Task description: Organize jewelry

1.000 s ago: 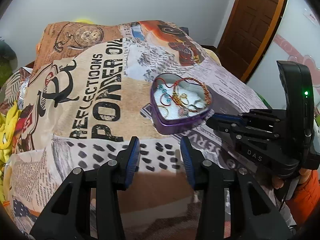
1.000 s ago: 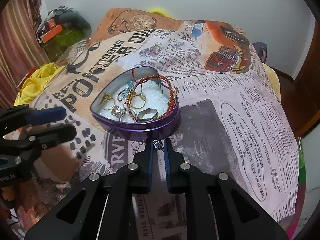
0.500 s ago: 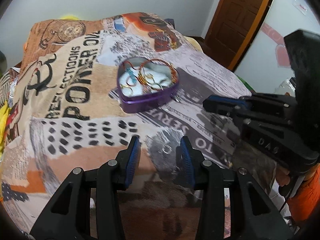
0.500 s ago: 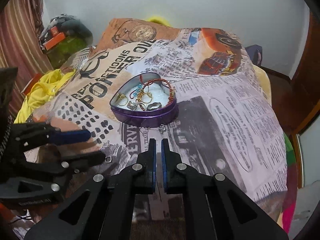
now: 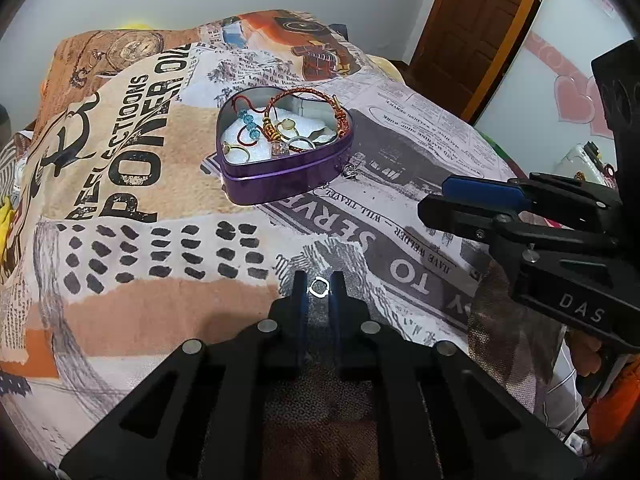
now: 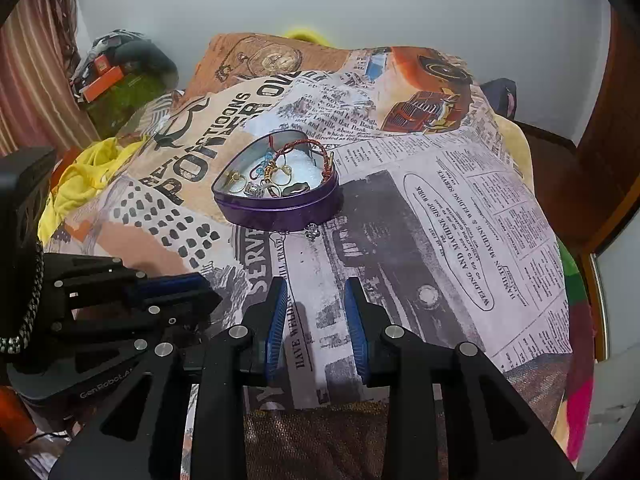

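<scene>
A purple heart-shaped tin (image 5: 280, 188) (image 6: 280, 216) sits on the printed bedspread, holding rings, a braided red bracelet and blue beads. A small silver earring (image 5: 351, 170) (image 6: 312, 232) lies on the cloth just beside the tin's near side. My left gripper (image 5: 319, 286) is closed around a small silver ring (image 5: 319, 286) near the bed's front. My right gripper (image 6: 316, 312) is open and empty, held back from the tin; it also shows at the right of the left wrist view (image 5: 480, 196).
The bedspread (image 6: 460, 208) covers the whole bed. A wooden door (image 5: 472, 20) stands at the back right. Yellow cloth (image 6: 76, 184) and a pile of bags (image 6: 120, 80) lie to the left of the bed.
My left gripper has closed from wide open onto the small ring on the cloth. My right gripper let go of the earring beside the tin, pulled back and opened.
</scene>
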A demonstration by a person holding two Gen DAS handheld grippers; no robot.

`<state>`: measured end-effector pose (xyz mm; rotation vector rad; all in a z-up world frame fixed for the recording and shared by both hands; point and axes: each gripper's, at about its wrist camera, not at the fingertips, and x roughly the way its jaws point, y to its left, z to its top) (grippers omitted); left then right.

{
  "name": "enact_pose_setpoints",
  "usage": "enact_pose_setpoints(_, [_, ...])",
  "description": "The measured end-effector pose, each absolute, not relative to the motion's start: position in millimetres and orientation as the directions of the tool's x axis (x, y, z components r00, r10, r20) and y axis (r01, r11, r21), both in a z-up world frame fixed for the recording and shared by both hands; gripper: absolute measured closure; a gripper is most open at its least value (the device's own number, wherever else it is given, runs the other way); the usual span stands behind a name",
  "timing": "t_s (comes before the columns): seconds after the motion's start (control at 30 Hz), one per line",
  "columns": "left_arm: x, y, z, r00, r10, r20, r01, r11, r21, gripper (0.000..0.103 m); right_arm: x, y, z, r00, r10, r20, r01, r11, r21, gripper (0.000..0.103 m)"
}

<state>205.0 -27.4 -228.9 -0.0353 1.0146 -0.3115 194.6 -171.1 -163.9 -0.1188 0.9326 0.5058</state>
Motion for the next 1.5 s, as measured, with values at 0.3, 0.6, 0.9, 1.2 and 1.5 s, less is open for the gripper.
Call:
enact_pose_setpoints(0.3, [212,-16,-216,0.510,-0.284,-0.812,0.229,0.955,-0.190,0.094,209,-167,-165,0.492,0.373,-0.786,-0.464,0.877,0.126,0.077])
enact_pose_setpoints(0.6, [230,1,-186,0.601,-0.270,-0.752,0.205,0.962,-0.182,0.094,234,-147,-178,0.444,0.399,-0.802,-0.498,0.854,0.149,0.077])
enact_pose_setpoints(0.9, [239,4,-193,0.600,-0.283,-0.748,0.201,0.959,-0.201,0.094,237,-142,-186,0.434,0.401,-0.807,-0.514,0.846,0.143,0.077])
enact_pose_setpoints(1.2, [237,4,-194,0.602,-0.276,-0.749,0.196,0.961,-0.197,0.094,235,-138,-186,0.438,0.401,-0.805,-0.528,0.839,0.131,0.094])
enact_pose_setpoints(1.5, [233,5,-182,0.620,-0.260,-0.740,0.190,0.965,-0.180,0.094,226,-143,-170,0.463,0.421,-0.781,-0.519,0.842,0.146,0.094])
